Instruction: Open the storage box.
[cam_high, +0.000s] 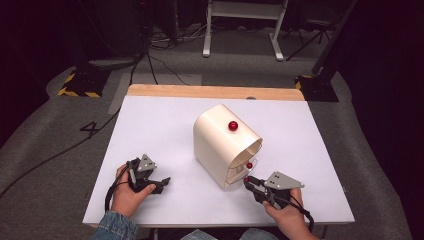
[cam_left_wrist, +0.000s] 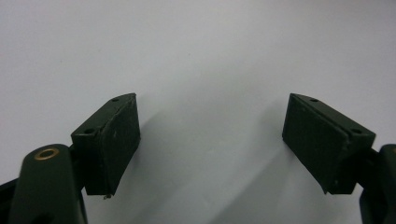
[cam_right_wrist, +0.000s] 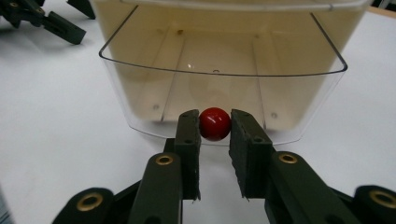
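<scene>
Right gripper view has the right gripper (cam_right_wrist: 215, 133) pinching a shiny red knob (cam_right_wrist: 215, 123) between its jaws, both pads pressed against it. That knob sits at the front of a clear plastic drawer (cam_right_wrist: 140, 93) on a cream box (cam_high: 220, 137) with a rounded top, standing mid-table and angled toward the person's right hand (cam_high: 290, 215). The drawer looks bare inside, just cream walls showing through. A second red knob (cam_high: 233, 125) sits up on the box's curved top. Over on the other side, the left gripper (cam_high: 162, 184) rests low over the white table (cam_high: 150, 130), jaws spread wide with nothing between them, well apart from the box.
</scene>
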